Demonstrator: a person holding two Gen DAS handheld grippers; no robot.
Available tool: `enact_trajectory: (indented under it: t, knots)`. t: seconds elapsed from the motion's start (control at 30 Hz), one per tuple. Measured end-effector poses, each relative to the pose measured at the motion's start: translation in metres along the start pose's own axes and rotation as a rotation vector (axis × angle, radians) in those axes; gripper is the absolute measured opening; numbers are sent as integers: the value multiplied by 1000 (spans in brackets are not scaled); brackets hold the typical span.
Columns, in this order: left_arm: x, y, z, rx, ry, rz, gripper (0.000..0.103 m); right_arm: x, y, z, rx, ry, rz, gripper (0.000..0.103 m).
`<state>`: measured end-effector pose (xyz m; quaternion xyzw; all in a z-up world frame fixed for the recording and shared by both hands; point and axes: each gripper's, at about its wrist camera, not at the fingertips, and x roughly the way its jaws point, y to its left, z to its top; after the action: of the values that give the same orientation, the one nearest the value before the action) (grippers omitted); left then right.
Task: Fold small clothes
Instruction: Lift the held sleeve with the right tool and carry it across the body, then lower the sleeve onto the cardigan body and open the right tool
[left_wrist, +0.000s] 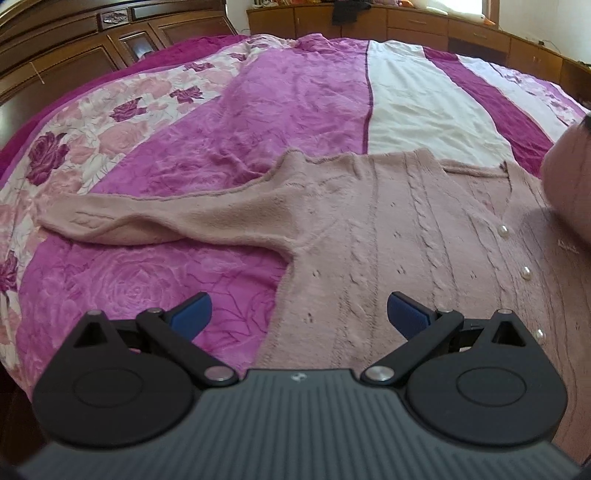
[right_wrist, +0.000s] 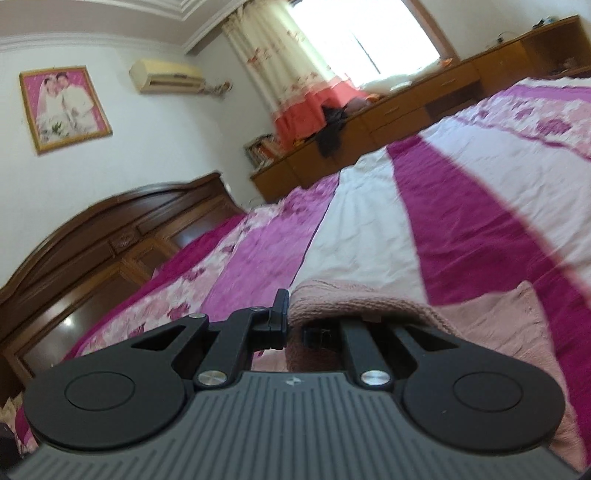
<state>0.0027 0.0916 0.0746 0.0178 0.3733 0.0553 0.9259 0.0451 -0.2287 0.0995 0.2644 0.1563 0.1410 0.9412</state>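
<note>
A dusty-pink knitted cardigan (left_wrist: 388, 221) with pearl buttons (left_wrist: 503, 231) lies flat on the bed, front up, one sleeve (left_wrist: 147, 218) stretched out to the left. My left gripper (left_wrist: 299, 314) is open, hovering low over the cardigan's lower left edge, its blue pads (left_wrist: 192, 314) wide apart and holding nothing. In the right wrist view my right gripper (right_wrist: 293, 325) is shut on a bunched fold of the cardigan (right_wrist: 354, 302), which drapes over and hides the right finger. A blurred pink mass (left_wrist: 569, 192) rises at the right edge of the left wrist view.
The bed carries a magenta, pink and white floral blanket (left_wrist: 295, 103). A dark wooden headboard (right_wrist: 92, 240) stands on the left. Low wooden cabinets (left_wrist: 406, 22) run along the far side under a curtained window (right_wrist: 351, 33), with dark clothing (right_wrist: 332, 133) on top.
</note>
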Motion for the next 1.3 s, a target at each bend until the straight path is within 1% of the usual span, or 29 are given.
enact_trajectory:
  t: [0.07,0.27,0.4,0.53,0.6,0.67,0.7,0.73,0.8,0.83,0.93,1.07,1.17,1.3]
  knots:
    - [-1,4,2,-6,-10,-2,103,19,7,-14,1,40,0,9]
    - [1,10,4,-17,-16,-8,103,69,6,-57,-2,164,-12,9]
    - [4,12,1,-16,-6,-15,103,93,5,-86,-4,251,-31,10]
    - [8,15,-2,-15,0,-29,103,107,0,-112,25,311,-56,12]
    - [10,14,-3,-17,10,-35,103,108,-2,-118,29,312,-64,17]
    - [12,14,-4,-20,17,-39,103,107,0,-120,40,307,-58,25]
    - [13,13,-4,-21,18,-42,103,104,1,-119,50,309,-50,34]
    - [13,12,-4,-20,18,-44,103,103,2,-119,60,313,-39,40]
    - [14,11,-4,-18,18,-47,103,97,6,-117,79,319,-17,60]
    - [15,10,-4,-16,20,-48,103,92,7,-116,89,320,-6,66]
    - [17,7,-5,-14,27,-52,103,80,10,-114,114,321,6,70]
    - [16,3,-6,-5,25,-56,103,63,9,-111,157,333,-4,71]
    - [16,1,-6,-4,28,-62,103,50,7,-111,206,356,11,73]
    - [16,-3,-6,2,31,-69,103,33,11,-109,189,381,13,74]
